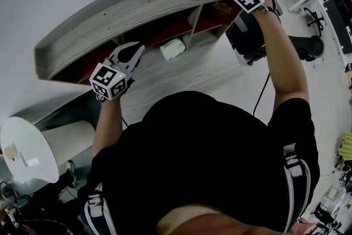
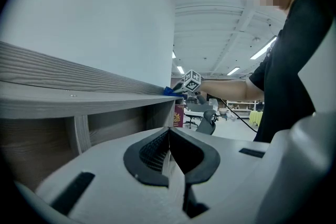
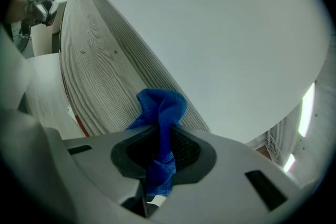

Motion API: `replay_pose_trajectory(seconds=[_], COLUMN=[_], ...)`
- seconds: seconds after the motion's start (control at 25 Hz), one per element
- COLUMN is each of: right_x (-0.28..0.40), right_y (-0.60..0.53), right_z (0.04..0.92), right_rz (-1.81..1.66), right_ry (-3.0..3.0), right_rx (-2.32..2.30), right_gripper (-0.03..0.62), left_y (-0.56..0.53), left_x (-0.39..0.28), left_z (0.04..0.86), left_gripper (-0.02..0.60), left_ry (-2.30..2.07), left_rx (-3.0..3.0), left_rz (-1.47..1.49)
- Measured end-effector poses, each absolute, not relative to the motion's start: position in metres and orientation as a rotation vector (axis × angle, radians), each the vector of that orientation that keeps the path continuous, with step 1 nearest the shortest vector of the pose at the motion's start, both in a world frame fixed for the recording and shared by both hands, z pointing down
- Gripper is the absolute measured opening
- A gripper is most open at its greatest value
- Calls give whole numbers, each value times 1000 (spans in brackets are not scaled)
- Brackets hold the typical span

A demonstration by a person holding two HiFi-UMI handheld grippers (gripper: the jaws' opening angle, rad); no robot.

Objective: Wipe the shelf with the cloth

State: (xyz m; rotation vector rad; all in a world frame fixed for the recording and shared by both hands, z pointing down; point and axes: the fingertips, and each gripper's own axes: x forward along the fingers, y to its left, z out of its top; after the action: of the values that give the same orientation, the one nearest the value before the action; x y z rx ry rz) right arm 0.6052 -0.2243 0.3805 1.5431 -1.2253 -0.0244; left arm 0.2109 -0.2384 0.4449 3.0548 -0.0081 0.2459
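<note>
Two grippers are up at the shelf, but only one is working. The right gripper has its jaws pinching the blue cloth, a bunched fold poking out past the tips and the rest hanging down between them. In the head view the cloth sits at the far right end of the grey wood-grain top board, close to the white wall behind. The left gripper has its jaws pressed together with nothing between them, and it hangs in front of the shelf's lower left compartments, well apart from the cloth. By my reading the wipe is at its start or at one end of a pass, since nearly the whole length of the board stretches away to the left of the cloth. The next move likely calls for pressing the bunched cloth flat onto the board and drawing it leftward along the grain (whether it touches the wood now I cannot tell), with the pinch kept firm so the cloth does not slip out.
</note>
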Motion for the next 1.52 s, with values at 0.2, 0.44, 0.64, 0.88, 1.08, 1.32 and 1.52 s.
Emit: replay_pose_trajectory(seconds=[0.2,0.44,0.64,0.88,1.08,1.32,1.52], right_x=[606,606,606,601,578,544,517], right_y=[-225,-224,-225,-228,-237,-252,-265], right_z=[382,382,381,382,381,382,382], right_rz=[-24,-28,-31,-28,-54,-95,-127], right_ry=[-1216,-1197,-1185,-1158,-1194,-1243,-1280], right_rx=[1535,1523,1517,1493,1460,1424,1402], right_gripper=[63,63,63,63,63,63,63], left_y=[-239,-237,-236,-235,-234,-230,-229], left_x=[208,205,200,192,183,169,154], left_z=[446,445,448,448,448,447,446], left_gripper=[17,17,17,17,17,17,17], left_ry=[-17,-35,-47,-69,-96,-126,-168], left_rx=[3051,3065,3063,3065,3063,3061,3059], left_rz=[240,247,261,267,268,278,281])
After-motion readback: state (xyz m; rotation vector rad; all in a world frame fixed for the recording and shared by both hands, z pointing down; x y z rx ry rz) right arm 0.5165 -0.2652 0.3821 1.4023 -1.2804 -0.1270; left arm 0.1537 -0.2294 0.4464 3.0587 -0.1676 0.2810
